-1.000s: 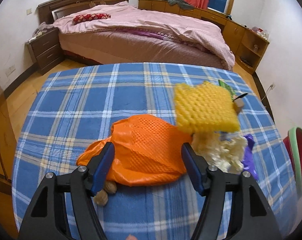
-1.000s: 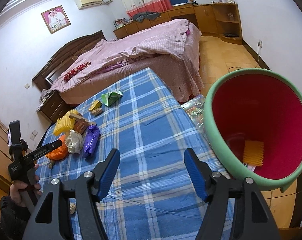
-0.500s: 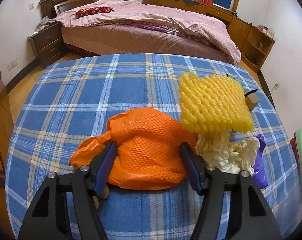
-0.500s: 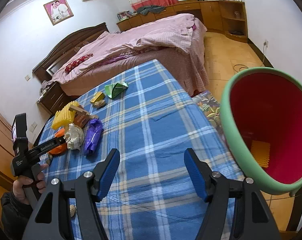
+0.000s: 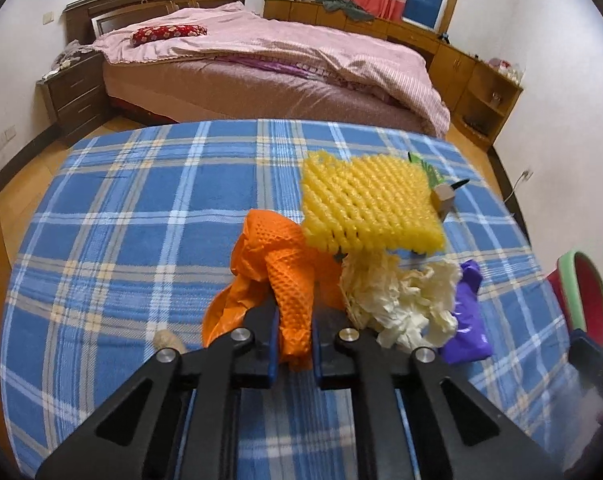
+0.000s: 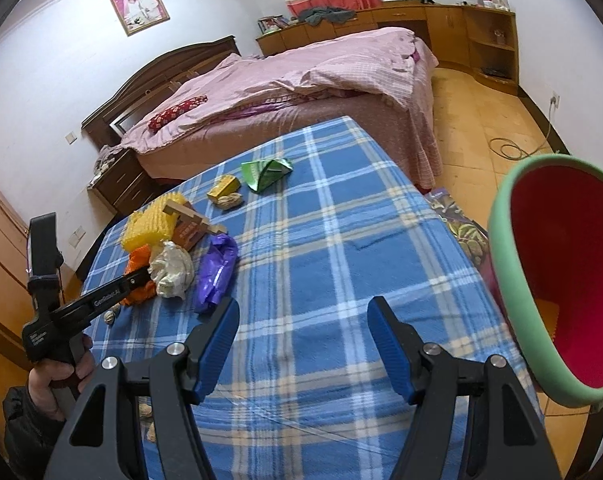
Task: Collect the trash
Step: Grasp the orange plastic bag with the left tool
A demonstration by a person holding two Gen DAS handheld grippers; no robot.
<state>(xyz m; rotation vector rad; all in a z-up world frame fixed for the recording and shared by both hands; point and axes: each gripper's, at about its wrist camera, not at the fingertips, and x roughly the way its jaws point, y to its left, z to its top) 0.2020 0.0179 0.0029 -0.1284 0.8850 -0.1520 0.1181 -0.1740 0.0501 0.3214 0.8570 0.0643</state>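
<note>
My left gripper [image 5: 295, 330] is shut on an orange plastic bag [image 5: 277, 264], its folds bunched up between the blue pads. Touching the bag are a yellow foam net [image 5: 369, 204], a crumpled cream wrapper [image 5: 401, 296] and a purple bag [image 5: 467, 320]. From the right wrist view the same pile shows at the left: orange bag [image 6: 139, 258], yellow net [image 6: 149, 226], cream wrapper [image 6: 171, 270], purple bag [image 6: 215, 274]. My right gripper [image 6: 301, 340] stands open over bare blue plaid cloth [image 6: 341, 260]. A green bin with a red inside [image 6: 561, 280] is at the right edge.
A green wrapper [image 6: 265, 172], a yellow box [image 6: 223, 186], a peanut shell [image 6: 229, 201] and a brown carton [image 6: 189, 230] lie further back on the table. Shells [image 6: 111, 316] lie near the left edge. A bed [image 5: 261, 64] stands beyond; wooden floor [image 6: 485, 120] lies to the right.
The left jaws have closed on the orange bag, gathering it into a narrow ridge. The right gripper has shifted left, so the bin sits further right in its view.
</note>
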